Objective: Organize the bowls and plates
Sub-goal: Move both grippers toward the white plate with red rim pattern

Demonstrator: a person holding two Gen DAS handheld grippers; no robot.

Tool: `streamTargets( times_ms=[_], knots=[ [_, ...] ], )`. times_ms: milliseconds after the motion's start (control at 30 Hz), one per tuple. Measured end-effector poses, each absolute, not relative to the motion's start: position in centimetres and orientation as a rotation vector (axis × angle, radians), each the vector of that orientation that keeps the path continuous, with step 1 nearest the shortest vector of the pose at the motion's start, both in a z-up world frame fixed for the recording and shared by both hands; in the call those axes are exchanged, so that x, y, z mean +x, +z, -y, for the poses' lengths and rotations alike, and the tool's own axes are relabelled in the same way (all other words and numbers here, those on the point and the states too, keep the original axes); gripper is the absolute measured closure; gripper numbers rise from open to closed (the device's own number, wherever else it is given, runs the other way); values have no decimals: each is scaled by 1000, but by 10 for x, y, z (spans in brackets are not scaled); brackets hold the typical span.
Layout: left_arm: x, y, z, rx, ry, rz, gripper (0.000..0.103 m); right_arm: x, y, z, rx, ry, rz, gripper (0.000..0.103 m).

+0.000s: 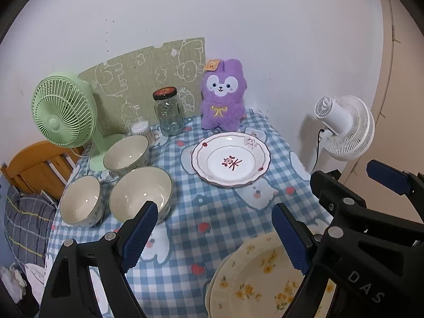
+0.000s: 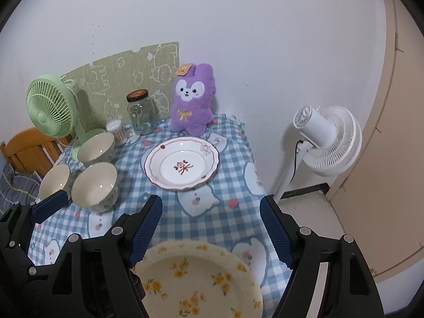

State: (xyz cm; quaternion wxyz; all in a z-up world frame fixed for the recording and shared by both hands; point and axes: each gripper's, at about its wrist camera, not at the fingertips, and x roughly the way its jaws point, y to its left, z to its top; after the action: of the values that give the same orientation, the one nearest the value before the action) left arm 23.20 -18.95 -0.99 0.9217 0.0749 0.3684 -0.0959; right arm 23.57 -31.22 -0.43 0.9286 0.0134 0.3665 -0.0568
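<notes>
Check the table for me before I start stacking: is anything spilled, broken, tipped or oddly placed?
Nothing spilled or broken. The three bowls stand upright, and the white plate lies flat. One oddity: the yellow-flowered plates at the near edge look like two stacked slightly off-centre, a second rim showing on the left. Both grippers, left and right, are open and empty.

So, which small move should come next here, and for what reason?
Probably lower the right tongs onto the near rim of the yellow-flower plate. Both tongs stand open and empty, that plate lies just below them, and the white plate farther back looks like its natural stacking partner.
</notes>
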Motion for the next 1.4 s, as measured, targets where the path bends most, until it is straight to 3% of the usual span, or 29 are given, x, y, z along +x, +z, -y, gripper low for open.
streamTargets(
  times_ms=[833, 1400],
  knots=[
    [318, -3, 200, 106, -123, -748, 14, 334, 4, 325, 46, -75, -759, 24],
    [398, -60, 213, 110, -89, -848, 14, 418, -56, 342, 64, -64, -857, 24]
  ],
)
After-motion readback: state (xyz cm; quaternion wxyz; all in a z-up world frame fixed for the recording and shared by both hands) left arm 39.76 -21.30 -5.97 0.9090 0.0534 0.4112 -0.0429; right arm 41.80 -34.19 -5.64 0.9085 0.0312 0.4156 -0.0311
